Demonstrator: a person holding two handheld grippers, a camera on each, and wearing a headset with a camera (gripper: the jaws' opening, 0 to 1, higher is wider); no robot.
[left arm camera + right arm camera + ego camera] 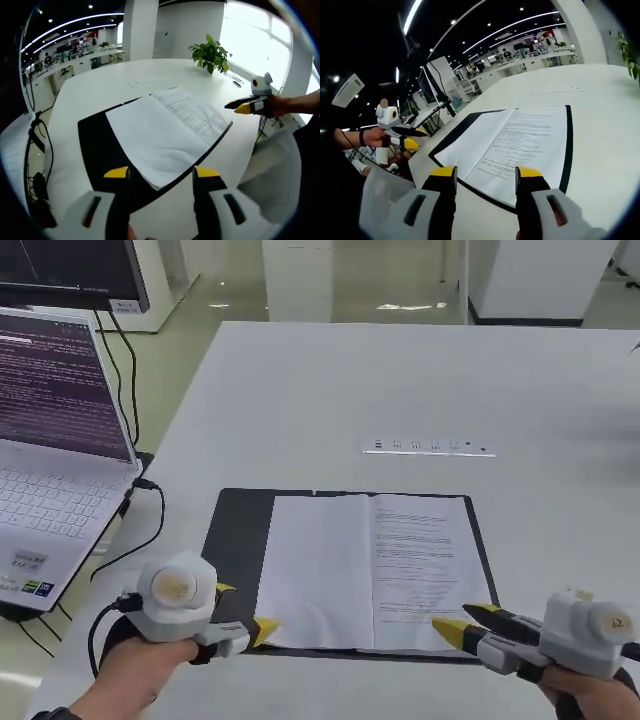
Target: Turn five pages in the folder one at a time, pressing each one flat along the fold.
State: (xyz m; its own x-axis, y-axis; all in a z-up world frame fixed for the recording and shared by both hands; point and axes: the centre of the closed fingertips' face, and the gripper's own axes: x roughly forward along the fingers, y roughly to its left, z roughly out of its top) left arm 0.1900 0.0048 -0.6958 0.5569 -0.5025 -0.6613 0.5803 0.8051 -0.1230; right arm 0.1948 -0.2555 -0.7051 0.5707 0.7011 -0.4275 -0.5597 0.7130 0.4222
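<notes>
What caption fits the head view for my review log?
Open folder on a white table; left hand-held gripper and right hand-held gripper poised open at its near corners.

The left claw (245, 610) and right claw (462, 622) have pale grey moulded bodies and black jaws tipped yellow; a black cable (97, 620) loops from the left one.
</notes>
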